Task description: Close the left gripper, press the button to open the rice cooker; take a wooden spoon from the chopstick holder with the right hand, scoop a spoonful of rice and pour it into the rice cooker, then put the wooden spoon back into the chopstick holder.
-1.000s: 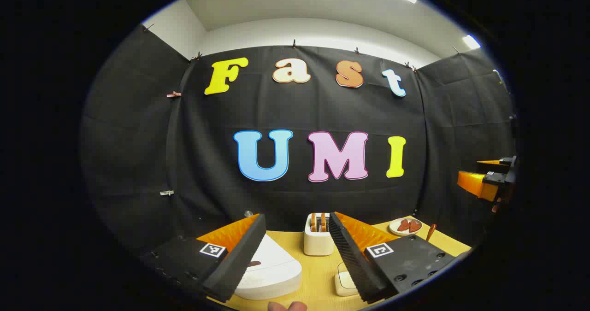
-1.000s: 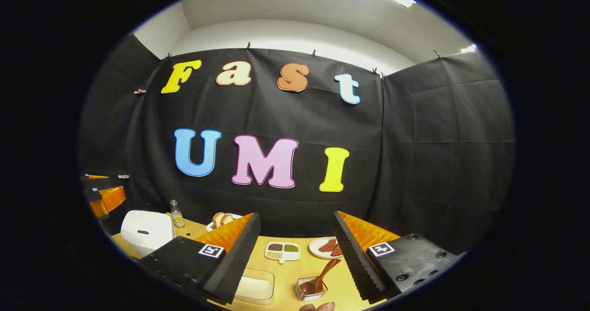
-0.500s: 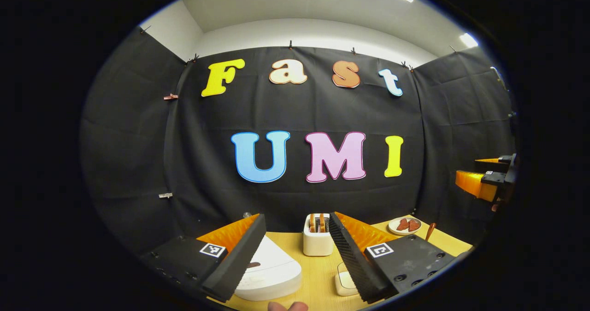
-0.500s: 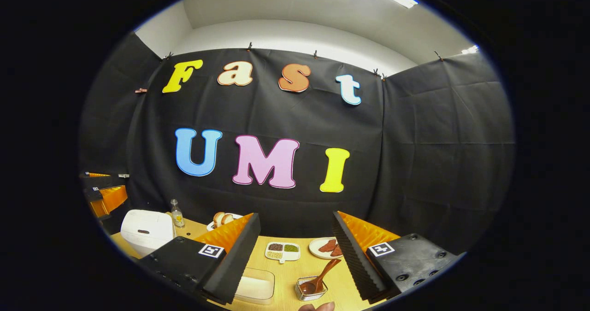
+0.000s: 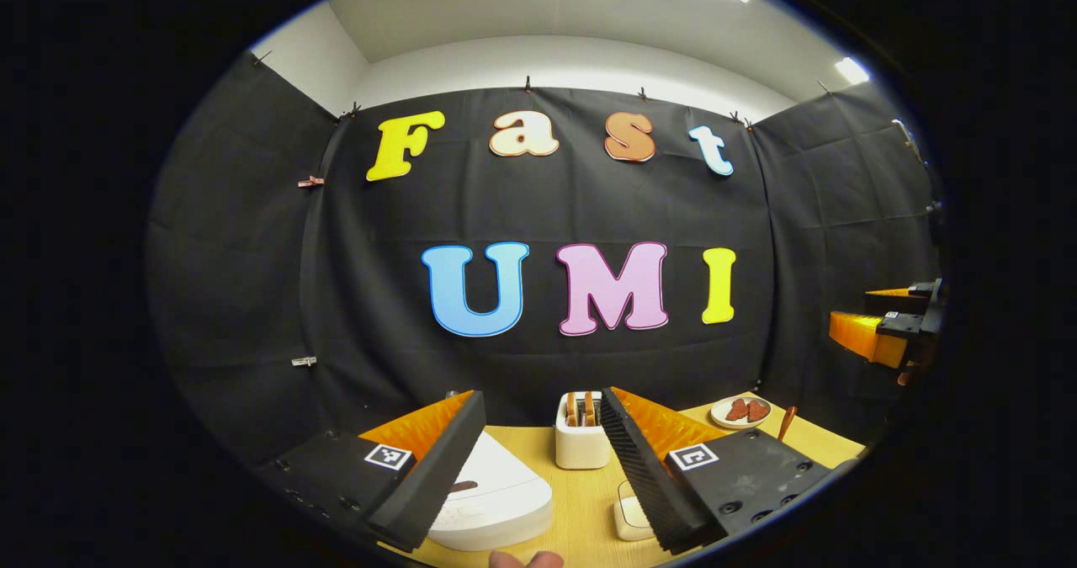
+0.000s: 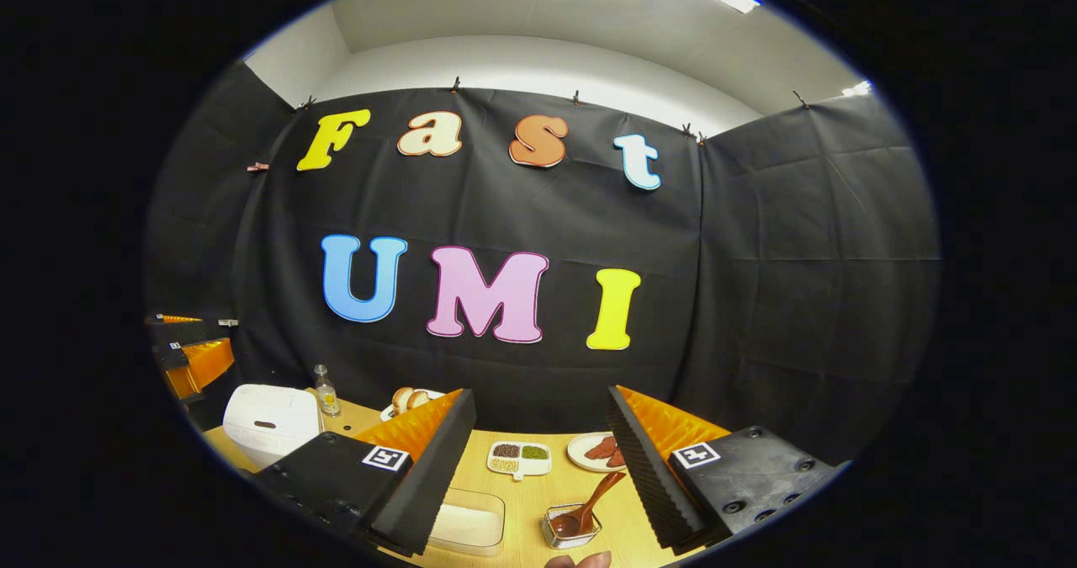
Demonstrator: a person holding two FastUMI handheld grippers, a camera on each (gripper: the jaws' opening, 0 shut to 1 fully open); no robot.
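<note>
The left gripper (image 5: 538, 459) is held up over the light wooden worktop (image 5: 580, 501) with its two fingers wide apart and nothing between them, and the closed white rice cooker (image 5: 496, 496) sits just under and ahead of it, with a small white toaster (image 5: 582, 442) behind. The right gripper (image 6: 538, 459) is wide open too and holds nothing. Below it the brown wooden spoon (image 6: 589, 509) leans in the little clear chopstick holder (image 6: 572, 530), next to a clear box of white rice (image 6: 467, 524), and the rice cooker (image 6: 269, 423) is far off to its left.
</note>
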